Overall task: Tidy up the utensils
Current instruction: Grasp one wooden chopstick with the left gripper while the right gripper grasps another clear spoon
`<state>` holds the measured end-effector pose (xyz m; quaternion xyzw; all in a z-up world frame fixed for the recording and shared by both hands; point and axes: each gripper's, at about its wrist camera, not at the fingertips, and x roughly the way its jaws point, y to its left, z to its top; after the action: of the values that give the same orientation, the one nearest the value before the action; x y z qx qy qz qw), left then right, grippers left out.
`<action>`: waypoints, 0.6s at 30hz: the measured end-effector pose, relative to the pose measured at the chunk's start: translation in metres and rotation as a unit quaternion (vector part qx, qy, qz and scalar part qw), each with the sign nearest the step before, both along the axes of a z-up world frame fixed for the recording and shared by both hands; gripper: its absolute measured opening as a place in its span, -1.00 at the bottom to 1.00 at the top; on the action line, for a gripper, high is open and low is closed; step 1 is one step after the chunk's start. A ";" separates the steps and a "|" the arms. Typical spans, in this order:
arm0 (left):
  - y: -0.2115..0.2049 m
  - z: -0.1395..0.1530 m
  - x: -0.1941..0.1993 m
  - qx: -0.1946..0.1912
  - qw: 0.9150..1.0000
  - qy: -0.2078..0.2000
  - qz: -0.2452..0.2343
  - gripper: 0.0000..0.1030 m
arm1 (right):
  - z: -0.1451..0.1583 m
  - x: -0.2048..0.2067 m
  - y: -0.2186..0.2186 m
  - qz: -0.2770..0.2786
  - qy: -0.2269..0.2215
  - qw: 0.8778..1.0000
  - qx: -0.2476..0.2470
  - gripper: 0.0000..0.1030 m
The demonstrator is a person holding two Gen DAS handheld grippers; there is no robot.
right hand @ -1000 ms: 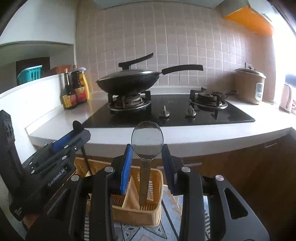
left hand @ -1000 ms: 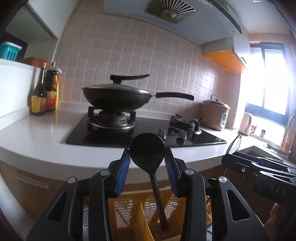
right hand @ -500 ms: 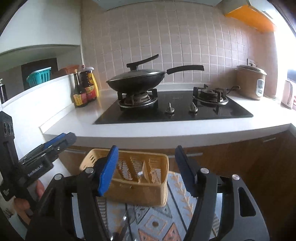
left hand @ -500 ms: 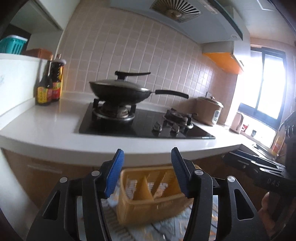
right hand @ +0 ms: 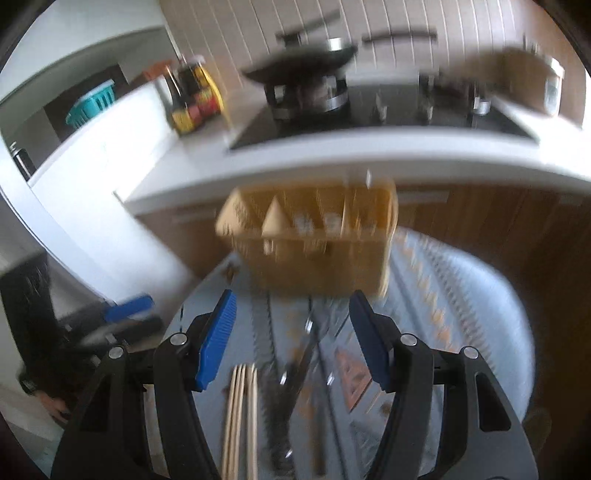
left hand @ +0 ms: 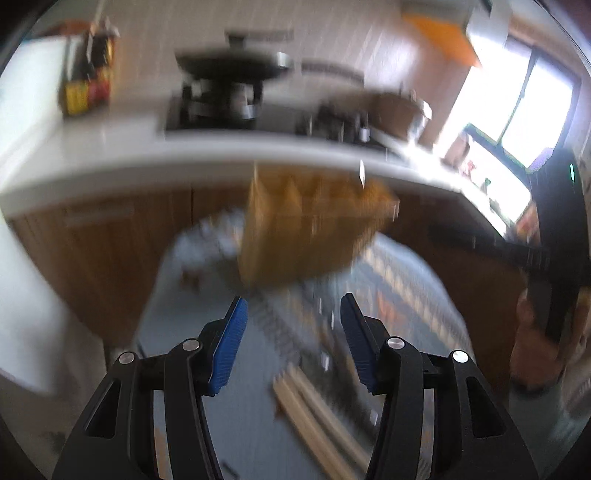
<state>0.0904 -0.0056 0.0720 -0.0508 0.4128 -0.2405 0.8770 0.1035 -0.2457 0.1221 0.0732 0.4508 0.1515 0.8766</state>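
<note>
A yellow utensil basket point(right hand: 310, 240) sits on a patterned mat point(right hand: 461, 295) on the floor, below the white counter point(right hand: 332, 155) and stove point(right hand: 306, 92). Both the left claw point(left hand: 291, 339) and right claw point(right hand: 291, 336) hang spread and empty above chopsticks point(right hand: 240, 417) on the mat. The views are blurred.

Patterned rug point(right hand: 461, 295) under yellow basket point(right hand: 314, 254), chopsticks point(right hand: 240, 413), perhaps blurred cutlery.

a home kitchen: a lidded wok point(right hand: 301, 62) on a gas hob point(right hand: 369, 114), sauce bottles point(right hand: 192, 98) on the white bench point(right hand: 332, 158), tiled wall point(right hand: 229, 33), rice cooker point(right hand: 532, 79).
</note>
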 end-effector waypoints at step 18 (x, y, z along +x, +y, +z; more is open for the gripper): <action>-0.032 -0.125 -0.035 0.125 0.987 0.096 -0.034 -0.14 | -0.117 0.027 0.017 0.013 0.187 0.982 0.017 -0.06</action>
<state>0.0551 -0.0376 -0.0534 0.0507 0.5233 -0.2102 0.8242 0.1307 -0.2283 0.0052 0.1094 0.6049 0.1539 0.7736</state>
